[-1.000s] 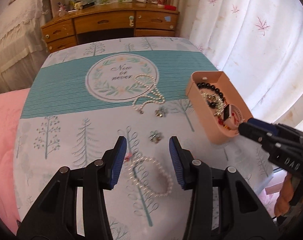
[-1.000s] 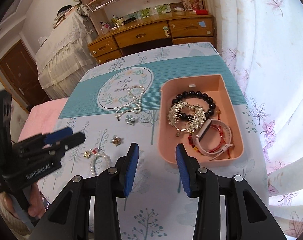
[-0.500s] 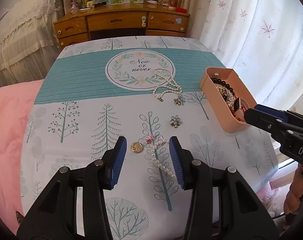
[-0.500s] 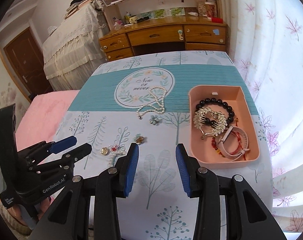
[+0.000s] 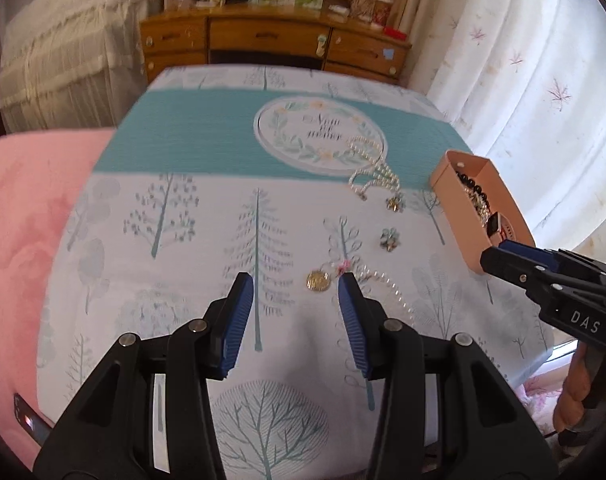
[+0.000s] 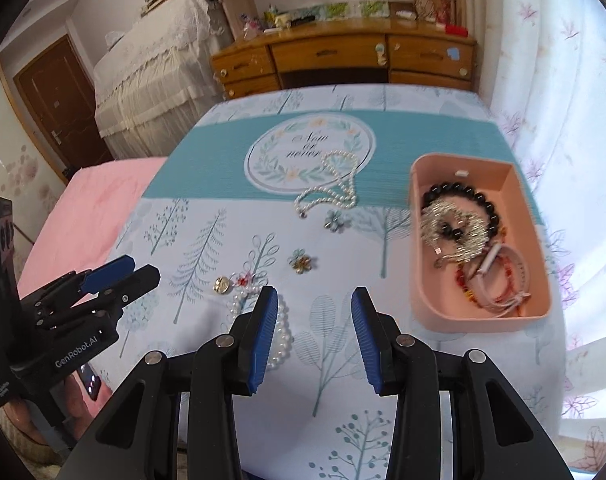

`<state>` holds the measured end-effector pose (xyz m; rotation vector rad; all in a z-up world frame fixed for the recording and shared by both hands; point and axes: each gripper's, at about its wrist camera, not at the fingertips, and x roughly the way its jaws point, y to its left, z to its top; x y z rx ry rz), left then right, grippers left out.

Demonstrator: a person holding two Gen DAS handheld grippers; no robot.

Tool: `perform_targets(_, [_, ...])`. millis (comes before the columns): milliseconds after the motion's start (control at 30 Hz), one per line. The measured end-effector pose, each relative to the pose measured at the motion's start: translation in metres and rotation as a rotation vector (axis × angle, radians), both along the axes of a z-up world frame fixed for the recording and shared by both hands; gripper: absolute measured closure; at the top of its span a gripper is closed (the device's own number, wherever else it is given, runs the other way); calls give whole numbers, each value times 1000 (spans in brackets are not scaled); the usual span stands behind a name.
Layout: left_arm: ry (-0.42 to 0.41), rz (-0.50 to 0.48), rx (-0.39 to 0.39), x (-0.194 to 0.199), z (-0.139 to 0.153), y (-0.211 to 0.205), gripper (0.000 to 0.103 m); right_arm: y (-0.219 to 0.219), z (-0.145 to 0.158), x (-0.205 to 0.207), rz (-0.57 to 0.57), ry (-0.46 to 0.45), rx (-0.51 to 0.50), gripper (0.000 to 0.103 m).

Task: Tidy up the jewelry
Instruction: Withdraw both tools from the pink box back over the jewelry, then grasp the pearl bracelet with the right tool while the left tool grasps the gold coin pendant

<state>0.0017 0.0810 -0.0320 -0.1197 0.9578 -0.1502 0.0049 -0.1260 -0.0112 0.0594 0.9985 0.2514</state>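
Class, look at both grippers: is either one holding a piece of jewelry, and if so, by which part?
Nothing is held. The left gripper and the right gripper are both open, empty.

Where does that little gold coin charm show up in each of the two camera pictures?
Left wrist view: gold coin charm lies just left of the right blue finger's tip, below centre.
Right wrist view: it lies left of centre, between the two grippers.
Shared landmark: the pink tray.

"Now or never" is printed, somewhat blurred, inside the wreath on the tablecloth (image 6: pixel 309 146); "GenRobot.AI" is read on the left gripper (image 6: pixel 115 276), and "DAS" on the right gripper (image 5: pixel 503 256)
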Motion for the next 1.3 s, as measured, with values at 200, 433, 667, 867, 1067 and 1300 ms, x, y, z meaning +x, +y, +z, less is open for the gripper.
perform_targets(200, [89, -26, -15, 8, -27, 8, 62, 22, -37, 14, 82, 88, -19, 64])
perform_targets(433, [135, -78, 2, 19, -48, 0, 62, 48, -77, 28, 154, 151, -73, 64])
perform_targets(667, [167, -114, 18, 32, -56, -11, 62, 73, -94, 36, 192, 123, -255, 95])
perform_targets(867, [176, -176, 28, 44, -59, -24, 62, 50, -81, 37, 156, 122, -137, 96])
perform_targets(1067, [182, -178, 54, 61, -67, -34, 62, 26, -42, 29, 123, 44, -70, 96])
perform_targets(1300, [170, -200, 125, 64, -69, -46, 69, 4, -6, 22, 88, -21, -19, 96])
